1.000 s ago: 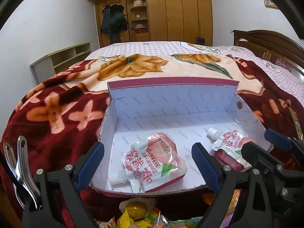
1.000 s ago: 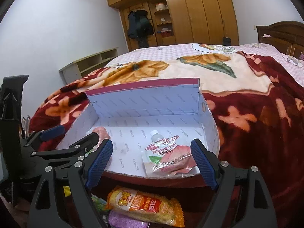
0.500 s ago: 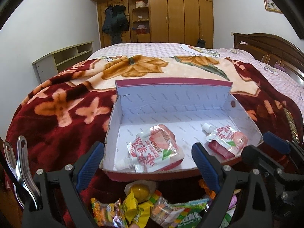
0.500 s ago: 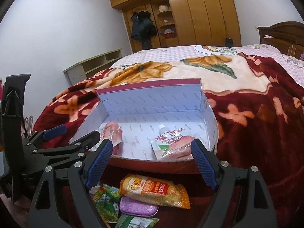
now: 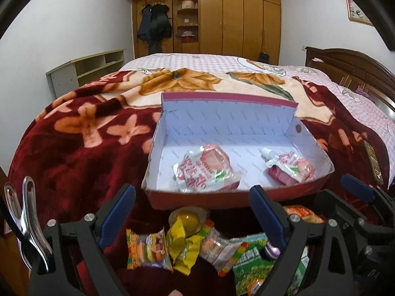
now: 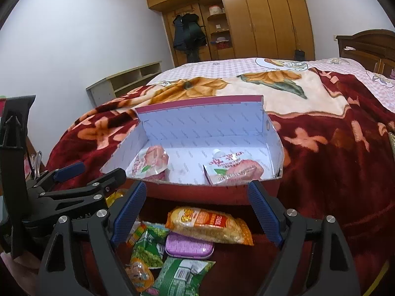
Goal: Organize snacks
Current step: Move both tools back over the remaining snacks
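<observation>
Box (image 5: pixel 306 138) sits open on the blanket (image 5: pixel 74 148), red outside, pale lining, back flap upright. Two pouches lie flat on its floor. Left pouch (image 5: pixel 206 170) is near the front wall; right pouch (image 5: pixel 290 169), white cap pointing to the back, is close to the right wall. They lie apart, with bare floor between them.

Loose snacks lie in a heap on the blanket just in front of the box, outside it:
- jelly cup (image 5: pixel 188 219), touching or nearly touching the front wall
- yellow wrapper (image 5: pixel 182 244) and burger-print pack (image 5: pixel 147 252) beside it
- green bag (image 5: pixel 249 261), partly behind the left gripper's right finger
- orange pack (image 6: pixel 209 224), resting on a purple tin (image 6: pixel 188 246)

Left gripper (image 5: pixel 192 212): jaws wide, nothing between the pads; it hangs above the heap. Right gripper (image 6: pixel 197 212): jaws wide, empty, above the orange pack. The two grippers are side by side, each showing at the edge of the other's view.

Steel clip (image 5: pixel 22 212) stands at the left of the left gripper's frame.

Left view alone shows the jelly cup and burger-print pack clearly. Right view alone shows the tin clearly and the whole orange pack; in the left view that pack is mostly hidden behind the gripper. Behind all: bed, wardrobe (image 5: pixel 234 17), low shelf (image 5: pixel 86 66).
</observation>
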Tool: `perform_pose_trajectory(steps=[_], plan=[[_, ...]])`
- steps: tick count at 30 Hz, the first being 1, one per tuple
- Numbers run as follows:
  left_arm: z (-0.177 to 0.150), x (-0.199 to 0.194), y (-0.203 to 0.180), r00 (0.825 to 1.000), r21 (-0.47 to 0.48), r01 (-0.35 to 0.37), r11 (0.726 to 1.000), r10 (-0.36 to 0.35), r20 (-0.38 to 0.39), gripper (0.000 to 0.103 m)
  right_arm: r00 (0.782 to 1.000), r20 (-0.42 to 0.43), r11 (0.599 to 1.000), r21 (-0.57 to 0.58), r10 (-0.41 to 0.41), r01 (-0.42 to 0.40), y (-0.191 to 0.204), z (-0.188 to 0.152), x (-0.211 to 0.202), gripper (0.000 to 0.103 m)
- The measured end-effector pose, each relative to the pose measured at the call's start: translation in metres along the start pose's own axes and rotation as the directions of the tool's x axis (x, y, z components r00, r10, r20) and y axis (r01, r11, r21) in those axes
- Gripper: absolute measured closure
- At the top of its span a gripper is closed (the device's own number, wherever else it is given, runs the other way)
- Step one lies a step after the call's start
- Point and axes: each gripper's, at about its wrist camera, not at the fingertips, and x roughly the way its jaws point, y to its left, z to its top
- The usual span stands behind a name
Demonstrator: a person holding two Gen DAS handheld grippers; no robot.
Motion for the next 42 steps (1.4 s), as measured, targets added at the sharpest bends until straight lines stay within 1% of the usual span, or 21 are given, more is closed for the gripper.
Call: perform_pose_trajectory(steps=[10,18,28,35,38,42], plan=[[-0.015,-0.011,0.014,1.000,-0.019,0.001,1.000,-0.002,-0.018,0.007,0.999,-0.041,1.000,-0.013,-0.001,0.000,-0.001,-0.013,-0.008,0.017],[-0.035,-0.016,0.027,0.999,-0.019,-0.019,1.000,0.019,-0.047,0.007,0.998,-0.058,1.000,-0.027,0.009,-0.010,0.001,-0.021,-0.015,0.017],[-0.055,-0.006,0.040,0.994,-0.035,-0.037,0.999,0.034,-0.100,0.007,0.997,-0.083,1.000,-0.003,0.007,-0.007,-0.006,-0.030,-0.016,0.017],[-0.059,0.000,0.057,0.992,-0.089,-0.075,0.993,0.065,-0.111,0.007,0.995,-0.104,1.000,0.017,0.009,-0.007,-0.011,-0.036,-0.010,0.017],[-0.061,0.004,0.063,0.990,-0.107,-0.081,0.991,0.068,-0.122,0.008,0.993,-0.114,1.000,0.022,0.012,-0.010,-0.012,-0.038,-0.008,0.017],[-0.063,0.012,0.066,0.988,-0.125,-0.081,0.989,0.063,-0.143,0.011,0.993,-0.121,0.999,0.030,0.015,-0.012,-0.014,-0.040,-0.005,0.017]])
